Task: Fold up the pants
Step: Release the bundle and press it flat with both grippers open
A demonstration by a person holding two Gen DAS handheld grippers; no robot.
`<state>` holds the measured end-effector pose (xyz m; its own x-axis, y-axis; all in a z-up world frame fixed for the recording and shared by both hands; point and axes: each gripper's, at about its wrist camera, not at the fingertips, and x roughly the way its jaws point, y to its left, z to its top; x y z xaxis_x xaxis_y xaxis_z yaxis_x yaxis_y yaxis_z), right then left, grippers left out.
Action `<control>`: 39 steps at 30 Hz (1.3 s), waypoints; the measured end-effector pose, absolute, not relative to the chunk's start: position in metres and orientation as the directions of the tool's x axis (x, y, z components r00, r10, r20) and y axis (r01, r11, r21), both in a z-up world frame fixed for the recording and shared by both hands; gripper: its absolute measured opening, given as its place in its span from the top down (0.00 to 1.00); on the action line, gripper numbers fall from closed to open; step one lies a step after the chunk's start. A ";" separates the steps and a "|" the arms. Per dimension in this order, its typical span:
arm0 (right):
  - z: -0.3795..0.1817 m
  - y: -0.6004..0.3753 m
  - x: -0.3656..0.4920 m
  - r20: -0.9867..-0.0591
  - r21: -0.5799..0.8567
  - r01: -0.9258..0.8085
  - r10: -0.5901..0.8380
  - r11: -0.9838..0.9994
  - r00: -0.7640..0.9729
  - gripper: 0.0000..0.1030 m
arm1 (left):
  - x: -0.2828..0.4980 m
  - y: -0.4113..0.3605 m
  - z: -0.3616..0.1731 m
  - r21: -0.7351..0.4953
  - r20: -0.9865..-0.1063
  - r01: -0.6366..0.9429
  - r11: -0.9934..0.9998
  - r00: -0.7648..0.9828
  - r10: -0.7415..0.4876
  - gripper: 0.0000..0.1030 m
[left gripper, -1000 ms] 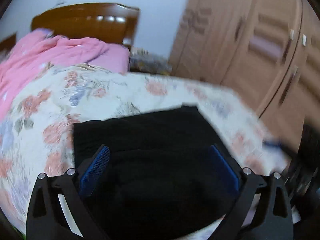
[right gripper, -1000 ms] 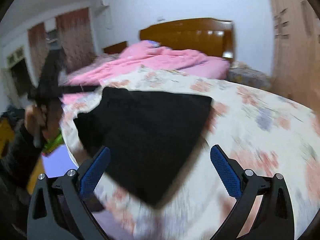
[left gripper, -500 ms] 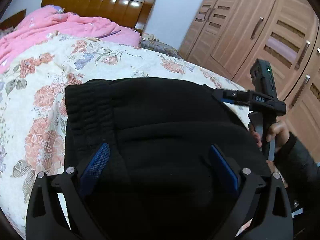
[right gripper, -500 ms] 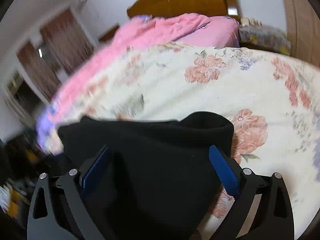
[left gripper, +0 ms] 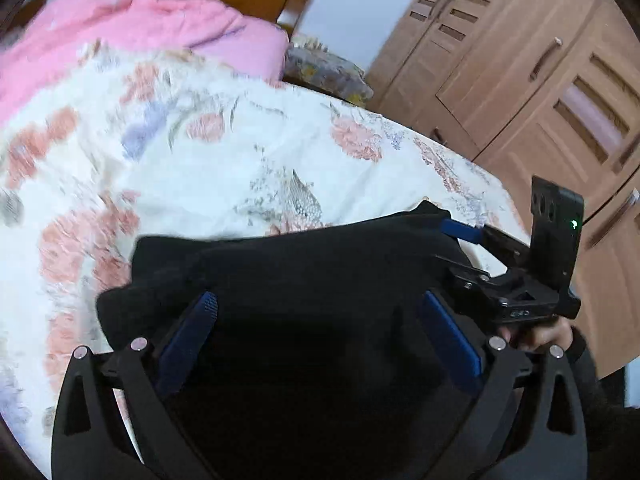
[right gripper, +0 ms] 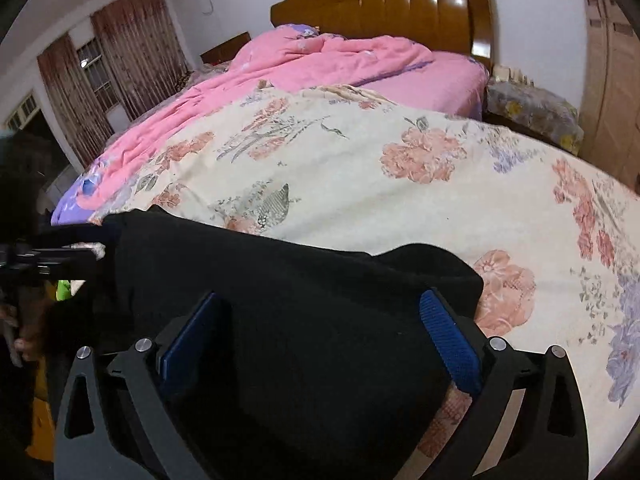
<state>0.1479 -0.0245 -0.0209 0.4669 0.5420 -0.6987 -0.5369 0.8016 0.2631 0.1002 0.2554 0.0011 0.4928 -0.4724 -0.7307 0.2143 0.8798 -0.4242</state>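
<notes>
The black pants (left gripper: 304,280) lie folded in a thick bundle at the near edge of the bed, on the floral quilt (left gripper: 224,152). My left gripper (left gripper: 320,344) is open, its blue pads on either side above the cloth. My right gripper (right gripper: 320,340) is open too, over the right end of the pants (right gripper: 280,304). The right gripper also shows in the left wrist view (left gripper: 472,240), at the right end of the bundle. The left gripper shows at the left edge of the right wrist view (right gripper: 80,248), touching the bundle's left end.
A pink duvet (right gripper: 320,64) lies at the head of the bed under a wooden headboard (right gripper: 384,8). A wooden wardrobe (left gripper: 540,80) stands to the right of the bed. A small covered nightstand (right gripper: 532,108) sits between them.
Both grippers have pulled back toward the near bed edge. The pants bundle now looks shorter and sits lower in both views. Both grippers stay open.
</notes>
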 end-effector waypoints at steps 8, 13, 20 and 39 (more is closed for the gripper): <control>-0.019 -0.027 0.142 -0.697 0.261 -0.527 0.536 0.808 0.476 0.06 | 0.095 0.284 -0.014 -0.605 -0.623 0.175 0.777 0.504 -0.599 0.03; 0.018 -0.033 0.075 -0.658 0.179 -0.507 0.486 0.843 0.576 0.05 | 0.060 0.279 0.018 -0.514 -0.631 0.144 0.846 0.605 -0.486 0.03; -0.013 -0.013 -0.005 -0.698 0.033 -0.572 0.429 0.819 0.574 0.05 | 0.041 0.262 -0.012 -0.221 -0.750 0.067 0.973 0.626 -0.214 0.02; -0.014 -0.066 -0.007 -0.682 0.270 -0.421 0.481 0.866 0.552 0.04 | 0.027 0.259 -0.015 -0.106 -0.764 0.016 0.994 0.639 -0.091 0.02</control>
